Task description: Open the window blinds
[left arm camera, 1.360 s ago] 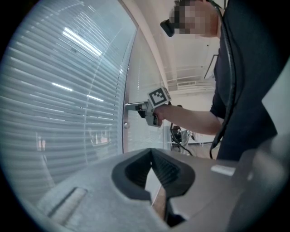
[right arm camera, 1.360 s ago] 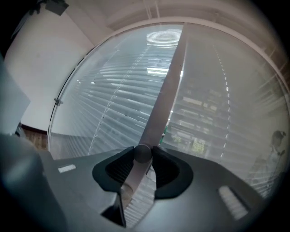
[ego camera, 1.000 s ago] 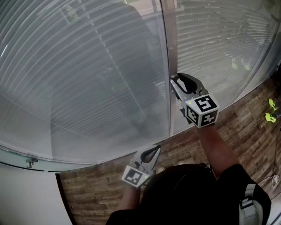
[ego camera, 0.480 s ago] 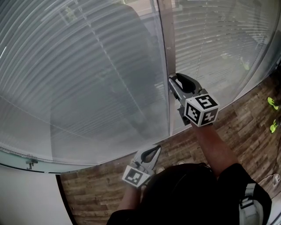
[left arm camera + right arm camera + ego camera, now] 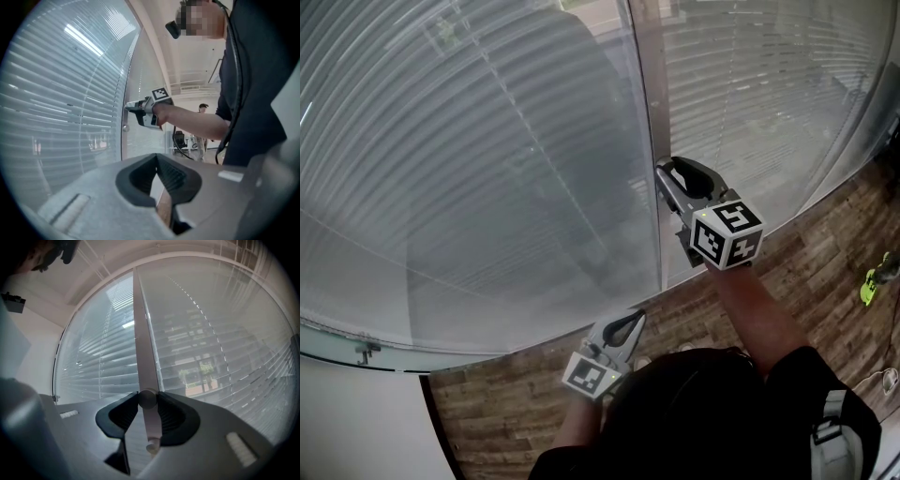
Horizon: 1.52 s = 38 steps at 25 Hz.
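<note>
Grey slatted blinds hang behind glass on both sides of a vertical metal post. My right gripper reaches level to that post and is shut on a small round knob, which sits squeezed between its dark pads. A second, smaller knob shows lower on the post, and it shows as the lower knob in the left gripper view. My left gripper hangs low near the person's body, away from the glass, shut and empty. The slats let some of the outside show through.
Wood-plank floor runs along the foot of the window. A white wall with a small bracket lies at the lower left. A bright green thing lies at the right edge. Another person stands far back in the room.
My right gripper has rolled a little about the knob, its marker cube turning with it. The left gripper has stayed where it was.
</note>
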{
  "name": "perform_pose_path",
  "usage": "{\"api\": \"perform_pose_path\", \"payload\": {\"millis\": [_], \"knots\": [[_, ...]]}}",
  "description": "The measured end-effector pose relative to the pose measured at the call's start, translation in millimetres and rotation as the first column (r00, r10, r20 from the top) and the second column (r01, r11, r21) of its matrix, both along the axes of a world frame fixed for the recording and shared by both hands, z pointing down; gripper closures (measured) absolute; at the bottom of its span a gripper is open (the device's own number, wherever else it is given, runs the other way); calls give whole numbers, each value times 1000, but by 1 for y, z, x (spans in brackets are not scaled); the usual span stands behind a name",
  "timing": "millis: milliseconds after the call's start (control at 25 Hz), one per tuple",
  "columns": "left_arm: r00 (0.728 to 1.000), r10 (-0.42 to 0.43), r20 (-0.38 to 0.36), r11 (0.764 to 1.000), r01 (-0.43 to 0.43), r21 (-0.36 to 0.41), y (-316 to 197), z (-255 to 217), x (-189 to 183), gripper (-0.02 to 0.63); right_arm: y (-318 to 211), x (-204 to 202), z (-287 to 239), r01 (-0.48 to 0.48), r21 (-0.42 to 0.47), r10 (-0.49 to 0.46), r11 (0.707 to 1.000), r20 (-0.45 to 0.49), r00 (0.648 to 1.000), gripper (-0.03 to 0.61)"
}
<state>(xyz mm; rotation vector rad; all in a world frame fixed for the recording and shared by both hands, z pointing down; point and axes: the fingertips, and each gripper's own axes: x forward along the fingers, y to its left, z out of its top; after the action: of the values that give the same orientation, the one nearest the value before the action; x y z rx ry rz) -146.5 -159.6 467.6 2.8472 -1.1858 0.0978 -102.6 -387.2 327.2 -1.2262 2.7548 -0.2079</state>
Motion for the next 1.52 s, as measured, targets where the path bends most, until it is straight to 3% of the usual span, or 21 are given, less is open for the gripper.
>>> {"api": "perform_pose_path", "payload": {"millis": [200, 360, 480, 680, 800, 960, 1120, 1320, 1520], "knots": [[1000, -2, -8, 1000, 2, -4, -3, 0, -1, 609, 1, 0, -1, 32, 0, -32, 999, 18, 999, 435], [1000, 7, -7, 1000, -7, -7, -3, 2, 2, 609, 6, 4, -1, 53, 28, -54, 998, 13, 998, 343], [1000, 13, -11, 1000, -13, -12, -3, 3, 4, 609, 9, 10, -3, 56, 66, -55, 996, -17, 998, 336], [1000, 29, -5, 1000, -29, -4, -4, 4, 6, 609, 13, 17, 0, 50, 151, -26, 987, -155, 988, 353], [999, 33, -6, 999, -33, -8, -4, 5, 7, 609, 17, 17, 1, 43, 250, 38, 967, -308, 951, 364], [999, 41, -7, 999, -41, -7, -5, 4, 8, 609, 25, 9, -5, 107, 367, 99, 924, -500, 860, 362], [999, 47, -3, 999, -47, -8, -6, 5, 8, 609, 29, 7, -3, 189, 446, 207, 875, -697, 687, 362], [999, 47, -8, 999, -47, -5, -5, 5, 8, 609, 29, 0, 3, 310, 496, 293, 811, -803, 519, 362], [999, 36, -15, 999, -36, -16, -3, 4, 4, 609, 25, -6, 4, 393, 502, 353, 770, -849, 393, 360]]}}
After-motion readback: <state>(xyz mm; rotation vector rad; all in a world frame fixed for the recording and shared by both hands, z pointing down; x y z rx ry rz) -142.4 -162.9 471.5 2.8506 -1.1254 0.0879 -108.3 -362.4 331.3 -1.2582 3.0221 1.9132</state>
